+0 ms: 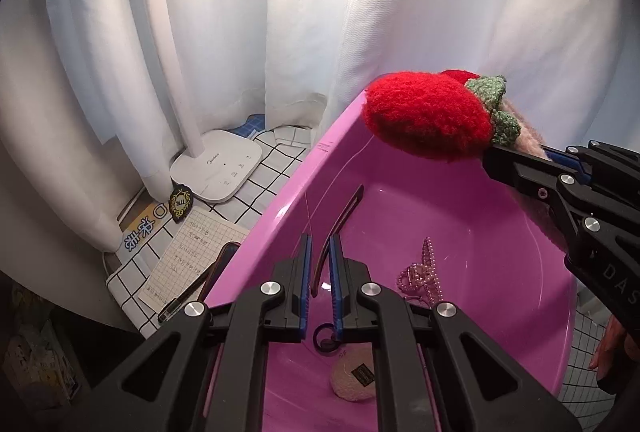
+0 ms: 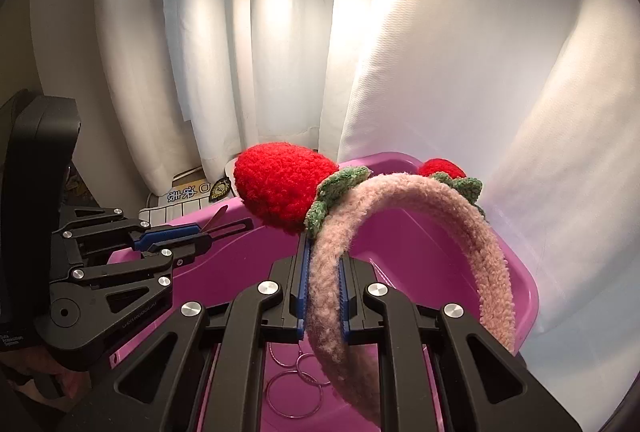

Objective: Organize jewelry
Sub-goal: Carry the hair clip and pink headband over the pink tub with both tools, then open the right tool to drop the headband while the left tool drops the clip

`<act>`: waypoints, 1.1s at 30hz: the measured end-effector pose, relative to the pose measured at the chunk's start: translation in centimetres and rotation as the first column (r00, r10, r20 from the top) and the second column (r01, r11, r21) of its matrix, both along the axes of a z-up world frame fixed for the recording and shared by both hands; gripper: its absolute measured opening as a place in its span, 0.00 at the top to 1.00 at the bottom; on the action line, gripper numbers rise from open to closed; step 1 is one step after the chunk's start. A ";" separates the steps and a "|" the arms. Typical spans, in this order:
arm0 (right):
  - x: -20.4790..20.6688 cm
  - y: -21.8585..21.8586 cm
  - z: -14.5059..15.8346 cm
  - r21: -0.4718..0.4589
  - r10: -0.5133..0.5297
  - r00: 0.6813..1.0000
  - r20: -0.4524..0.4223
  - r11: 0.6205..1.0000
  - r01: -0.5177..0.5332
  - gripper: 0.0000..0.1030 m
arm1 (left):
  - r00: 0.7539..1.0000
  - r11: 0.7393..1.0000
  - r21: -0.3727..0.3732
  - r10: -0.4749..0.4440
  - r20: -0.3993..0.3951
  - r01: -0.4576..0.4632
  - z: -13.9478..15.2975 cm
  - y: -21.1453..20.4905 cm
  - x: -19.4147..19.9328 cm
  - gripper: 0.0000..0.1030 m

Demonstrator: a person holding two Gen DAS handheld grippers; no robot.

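I have both grippers over the glossy pink plastic tub (image 1: 460,200). My right gripper (image 2: 322,288) has its blue-padded jaws clamped on the fuzzy pink boucle headband (image 2: 440,204), gripping one leg of the arch so the band curves up above the tub's far rim. Two plump red crocheted strawberries with green knitted leaves sit on the band: the large one (image 2: 280,188) beside the grip, the smaller (image 2: 442,168) near the crown.

My left gripper (image 1: 320,272) is closed on a thin, flat, dark reddish strip (image 1: 340,224) that curves up from between the pads; it looks like a narrow plastic headband, though I can't be sure from this angle.

On the tub's floor, near the middle, lies a pink beaded claw clip (image 1: 422,272). Closer to my left gripper sit a black elastic loop (image 1: 324,338) and a round cream fleecy pad with a small dark label (image 1: 354,378) whose lettering is too small to read. Under my right gripper, thin metal rings (image 2: 292,384) lie linked together on the floor.

Off the tub's left edge, on a white cloth with a black grid (image 1: 280,160), stands a white desk lamp base (image 1: 218,164) marked "Midea" with touch icons, beside a sheet of gridded paper with handwriting (image 1: 192,256), a black-and-gold crest patch (image 1: 180,202) and a black pen (image 1: 188,296). White curtains (image 1: 224,12) hang behind.
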State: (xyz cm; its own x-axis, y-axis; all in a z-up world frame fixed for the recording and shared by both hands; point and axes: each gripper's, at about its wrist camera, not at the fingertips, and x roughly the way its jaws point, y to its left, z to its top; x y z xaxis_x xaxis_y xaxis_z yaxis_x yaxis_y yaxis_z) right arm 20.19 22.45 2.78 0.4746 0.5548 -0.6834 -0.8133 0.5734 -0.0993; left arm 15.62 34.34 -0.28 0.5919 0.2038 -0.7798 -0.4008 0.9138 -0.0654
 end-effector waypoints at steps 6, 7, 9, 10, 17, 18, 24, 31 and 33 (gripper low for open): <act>2.8 2.2 -2.5 -0.076 -0.037 0.993 -0.108 0.997 0.029 0.88 | 0.997 0.999 -0.032 -0.026 -0.074 0.023 -1.4 0.3 1.4 0.91; 3.1 2.5 -3.0 -0.089 -0.042 0.991 -0.127 0.996 0.031 0.88 | 0.996 0.999 -0.032 -0.029 -0.086 0.026 -1.6 0.4 1.5 0.91; 3.5 2.8 -3.8 -0.115 -0.055 0.986 -0.157 0.993 0.037 0.88 | 0.993 0.999 -0.037 -0.037 -0.109 0.033 -1.9 0.4 1.8 0.91; 3.6 3.0 -4.2 -0.127 -0.060 0.984 -0.170 0.991 0.039 0.88 | 0.992 0.998 -0.043 -0.040 -0.119 0.036 -2.1 0.4 2.0 0.91; 4.9 3.8 -5.6 -0.176 -0.100 0.965 -0.241 0.983 0.058 0.88 | 0.979 0.995 -0.092 -0.063 -0.192 0.046 -3.4 0.5 2.6 0.90; 5.0 3.8 -5.7 -0.179 -0.105 0.963 -0.249 0.982 0.061 0.88 | 0.978 0.995 -0.095 -0.062 -0.200 0.043 -3.6 0.5 2.6 0.90; 5.1 4.3 -6.3 -0.228 -0.124 0.960 -0.252 0.972 0.065 0.67 | 0.971 0.993 -0.106 -0.066 -0.228 0.042 -4.0 0.4 2.5 0.88; 5.7 4.0 -6.1 -0.223 -0.166 0.955 -0.246 0.968 0.111 0.40 | 0.964 0.993 -0.083 -0.101 -0.247 0.083 -3.9 -1.0 2.4 0.66; 5.7 3.7 -6.0 -0.224 -0.173 0.954 -0.244 0.967 0.118 0.39 | 0.962 0.991 -0.079 -0.127 -0.241 0.111 -3.7 -1.8 2.3 0.44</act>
State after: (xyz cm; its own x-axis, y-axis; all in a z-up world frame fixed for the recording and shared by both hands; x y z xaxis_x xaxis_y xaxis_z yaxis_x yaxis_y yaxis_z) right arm 25.89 26.17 -3.24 0.3304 0.3283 -0.8849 -0.7359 0.6766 -0.0238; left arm 17.95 32.50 -3.95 0.3985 0.0883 -0.9129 -0.3008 0.9529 -0.0391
